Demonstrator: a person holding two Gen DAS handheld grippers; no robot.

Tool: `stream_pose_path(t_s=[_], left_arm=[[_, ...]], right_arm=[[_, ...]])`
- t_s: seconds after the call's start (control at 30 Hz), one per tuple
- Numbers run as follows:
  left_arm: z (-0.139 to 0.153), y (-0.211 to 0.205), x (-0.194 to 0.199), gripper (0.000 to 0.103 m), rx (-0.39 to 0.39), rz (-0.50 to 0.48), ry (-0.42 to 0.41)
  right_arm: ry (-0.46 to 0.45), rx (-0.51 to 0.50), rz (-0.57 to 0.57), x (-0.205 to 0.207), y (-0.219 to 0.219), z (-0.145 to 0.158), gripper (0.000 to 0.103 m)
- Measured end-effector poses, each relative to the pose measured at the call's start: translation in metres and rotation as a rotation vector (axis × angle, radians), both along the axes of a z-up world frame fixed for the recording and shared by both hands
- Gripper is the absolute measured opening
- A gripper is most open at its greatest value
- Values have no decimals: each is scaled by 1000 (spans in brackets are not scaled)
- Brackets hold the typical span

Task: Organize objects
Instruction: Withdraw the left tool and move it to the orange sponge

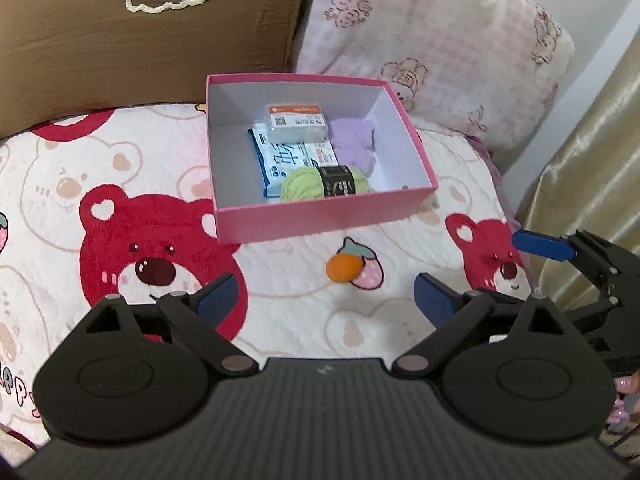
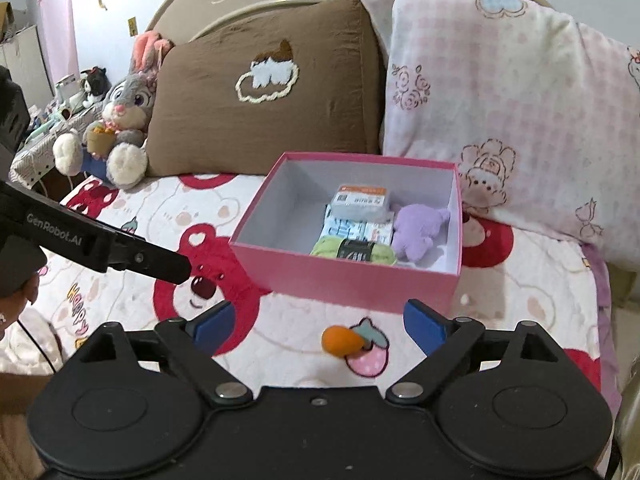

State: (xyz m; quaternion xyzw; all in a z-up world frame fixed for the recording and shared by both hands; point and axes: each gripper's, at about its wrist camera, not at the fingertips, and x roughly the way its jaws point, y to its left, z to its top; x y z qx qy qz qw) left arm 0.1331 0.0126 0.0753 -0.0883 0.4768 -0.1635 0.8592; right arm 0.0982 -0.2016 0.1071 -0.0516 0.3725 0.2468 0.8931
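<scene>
A pink box (image 1: pixel 320 216) stood open on the bed (image 1: pixel 120 168), in front of a brown pillow (image 1: pixel 140 40) and a pink checked pillow (image 1: pixel 440 32). Inside it lay a green yarn ball (image 1: pixel 316 186) with a black band, a blue-and-white packet (image 1: pixel 280 160), a small clear case (image 1: pixel 298 122) resting on that packet, and a purple plush toy (image 1: pixel 354 146) at the right. A small orange ball (image 1: pixel 343 268) lay on the bear-print cover just in front of the box, outside it. The left gripper (image 1: pixel 326 296) hovered near the ball with its jaws spread wide, nothing between them. The right gripper (image 2: pixel 320 322) likewise had its jaws wide apart and empty, the ball lying below the gap. A grey rabbit plush (image 2: pixel 120 120) sat at the bed's far left.
</scene>
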Motion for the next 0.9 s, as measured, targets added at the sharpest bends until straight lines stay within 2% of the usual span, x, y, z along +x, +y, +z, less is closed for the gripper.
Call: stream_pose_path(t_s=[0.2, 0.47, 0.63, 0.7, 0.77, 0.9], left_arm=[[-11, -4, -14, 97, 3, -31, 26], [-40, -5, -19, 97, -4, -49, 58], [-65, -8, -16, 97, 4, -50, 68], [-79, -9, -9, 97, -5, -53, 107], [-90, -8, -4, 97, 9, -50, 111], [-108, -10, 4, 96, 3, -49, 102]], right_arm=[[12, -38, 43, -19, 2, -11, 93], [20, -71, 89, -32, 10, -40, 93], [-20, -97, 98, -29, 16, -64, 93], [-48, -146, 104, -28, 19, -73, 93], [-79, -176, 107, -25, 19, -82, 93], [-93, -173, 119, -14, 17, -102, 93]])
